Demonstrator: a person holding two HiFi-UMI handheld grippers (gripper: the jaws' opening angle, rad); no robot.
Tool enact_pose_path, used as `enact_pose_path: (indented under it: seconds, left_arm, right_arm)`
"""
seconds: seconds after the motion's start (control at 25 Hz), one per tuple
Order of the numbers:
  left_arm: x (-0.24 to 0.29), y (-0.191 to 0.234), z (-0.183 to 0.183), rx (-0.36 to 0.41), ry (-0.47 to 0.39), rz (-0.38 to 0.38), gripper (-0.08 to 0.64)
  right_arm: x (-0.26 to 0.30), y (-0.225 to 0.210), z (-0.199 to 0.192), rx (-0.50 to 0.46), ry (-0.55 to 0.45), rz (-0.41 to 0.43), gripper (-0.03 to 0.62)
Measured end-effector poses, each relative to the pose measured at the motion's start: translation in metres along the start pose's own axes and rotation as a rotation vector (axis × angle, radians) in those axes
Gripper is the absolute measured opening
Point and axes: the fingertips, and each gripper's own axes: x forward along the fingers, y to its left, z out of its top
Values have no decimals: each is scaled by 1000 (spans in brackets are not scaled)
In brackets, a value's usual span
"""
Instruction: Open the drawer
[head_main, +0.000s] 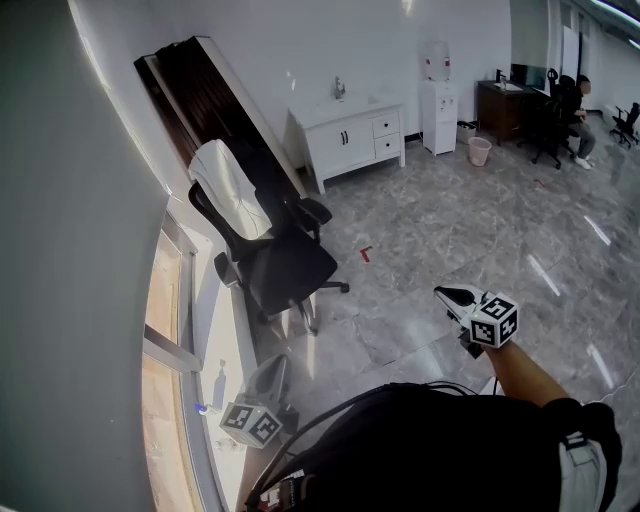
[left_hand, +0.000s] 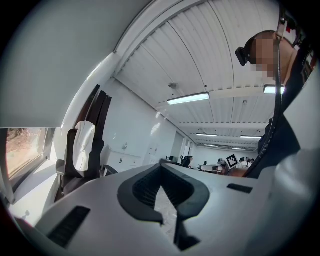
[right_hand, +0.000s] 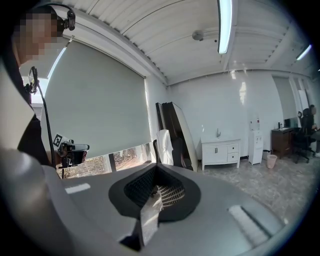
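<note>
The low white cabinet stands against the far wall, well apart from both grippers. Its two stacked white drawers sit at its right end, beside the double doors. The right gripper, jaws together on nothing, points across the grey marble-patterned floor roughly toward the cabinet and is the nearer of the two. The left gripper, jaws also together and empty, hangs by the window beside the black office chair draped with a white cloth. The drawer fronts face the room, so the pull would likely run back toward the person. The handles are too small to make out.
</note>
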Motion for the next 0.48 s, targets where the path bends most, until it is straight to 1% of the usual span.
enact_pose_path:
  seconds: [0.28, 0.48]
  left_arm:
    - [-7, 25, 5, 24, 14, -27, 0]
    - [3, 36, 2, 17, 33, -51, 0]
  right_arm:
    - [12, 11, 8, 2, -12, -41, -5]
    - [20, 12, 0, 10, 3, -52, -5]
